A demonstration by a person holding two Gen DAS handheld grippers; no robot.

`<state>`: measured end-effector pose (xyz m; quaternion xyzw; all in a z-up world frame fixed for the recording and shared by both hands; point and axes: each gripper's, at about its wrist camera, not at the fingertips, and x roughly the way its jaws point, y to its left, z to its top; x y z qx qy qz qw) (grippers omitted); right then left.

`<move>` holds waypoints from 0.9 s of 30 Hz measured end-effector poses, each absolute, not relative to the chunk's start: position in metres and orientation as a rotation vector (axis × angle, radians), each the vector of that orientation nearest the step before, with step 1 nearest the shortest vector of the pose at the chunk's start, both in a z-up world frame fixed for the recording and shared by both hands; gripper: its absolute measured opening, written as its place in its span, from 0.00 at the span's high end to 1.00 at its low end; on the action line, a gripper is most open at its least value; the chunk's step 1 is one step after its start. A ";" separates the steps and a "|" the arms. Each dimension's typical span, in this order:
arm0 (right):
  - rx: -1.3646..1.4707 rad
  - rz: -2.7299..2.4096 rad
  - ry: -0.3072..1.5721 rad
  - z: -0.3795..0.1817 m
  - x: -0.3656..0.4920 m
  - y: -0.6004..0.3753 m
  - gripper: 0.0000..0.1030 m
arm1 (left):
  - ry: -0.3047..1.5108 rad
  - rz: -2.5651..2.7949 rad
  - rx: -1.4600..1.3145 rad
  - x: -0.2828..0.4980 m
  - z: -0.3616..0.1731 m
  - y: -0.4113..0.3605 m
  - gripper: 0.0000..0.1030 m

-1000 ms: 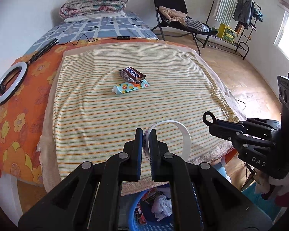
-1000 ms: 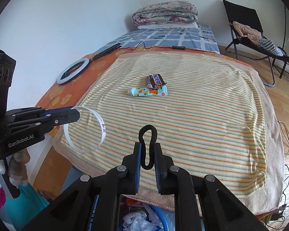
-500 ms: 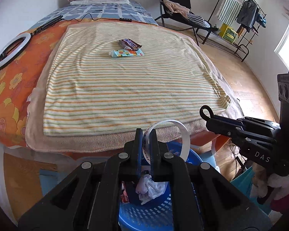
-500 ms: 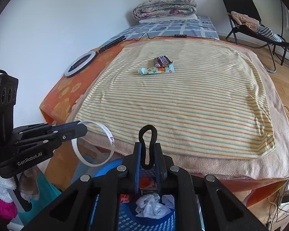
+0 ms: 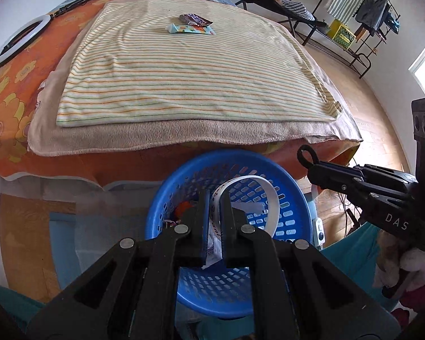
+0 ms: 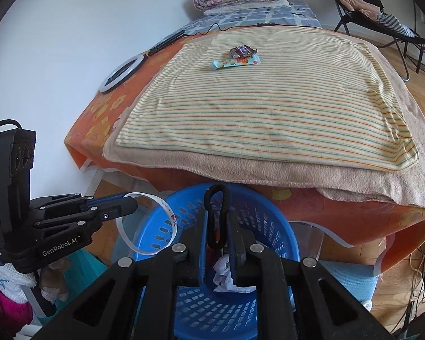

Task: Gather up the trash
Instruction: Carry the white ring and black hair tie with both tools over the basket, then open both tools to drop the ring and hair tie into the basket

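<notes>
— Grippers first: what's changed since a second ago?

— Both were over the striped blanket point(image 5: 189, 85) then; now they hang above the blue basket point(image 5: 291, 187) at the foot of the bed. The left gripper point(image 5: 214, 198) is clamped on a white ring band point(image 5: 269, 195), the right gripper point(image 6: 216, 218) on a black loop point(image 6: 216, 198), same as before.

— And the basket?

— It came into view below them. Crumpled white paper point(image 6: 223, 272) and something orange lie inside.

— Counts?

— Two grippers, one basket, one band, one loop. Two wrappers remain on the blanket, touching: a brown candy wrapper point(image 5: 195, 19) and a light-blue one point(image 5: 191, 29). One ring light point(image 6: 121, 73) lies on the orange sheet.
</notes>
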<state>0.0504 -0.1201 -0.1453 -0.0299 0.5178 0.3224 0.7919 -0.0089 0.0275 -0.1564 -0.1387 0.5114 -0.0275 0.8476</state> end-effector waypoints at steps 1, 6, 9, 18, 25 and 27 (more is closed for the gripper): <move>-0.063 0.694 1.120 -0.147 0.048 -0.121 0.89 | 1.082 -0.062 -0.292 -0.010 -0.157 0.026 0.96; -0.055 0.690 1.140 -0.153 0.042 -0.125 0.87 | 1.099 -0.074 -0.290 -0.016 -0.161 0.019 0.96; -0.049 0.683 1.150 -0.157 0.042 -0.127 0.85 | 1.109 -0.078 -0.283 -0.019 -0.164 0.015 0.96; -0.027 0.670 1.191 -0.168 0.042 -0.134 0.77 | 1.153 -0.070 -0.289 -0.022 -0.176 0.011 0.95; -0.023 0.665 1.205 -0.171 0.041 -0.133 0.71 | 1.165 -0.080 -0.299 -0.023 -0.179 0.010 0.76; -0.023 0.663 1.209 -0.172 0.041 -0.132 0.68 | 1.162 -0.080 -0.300 -0.024 -0.179 0.009 0.73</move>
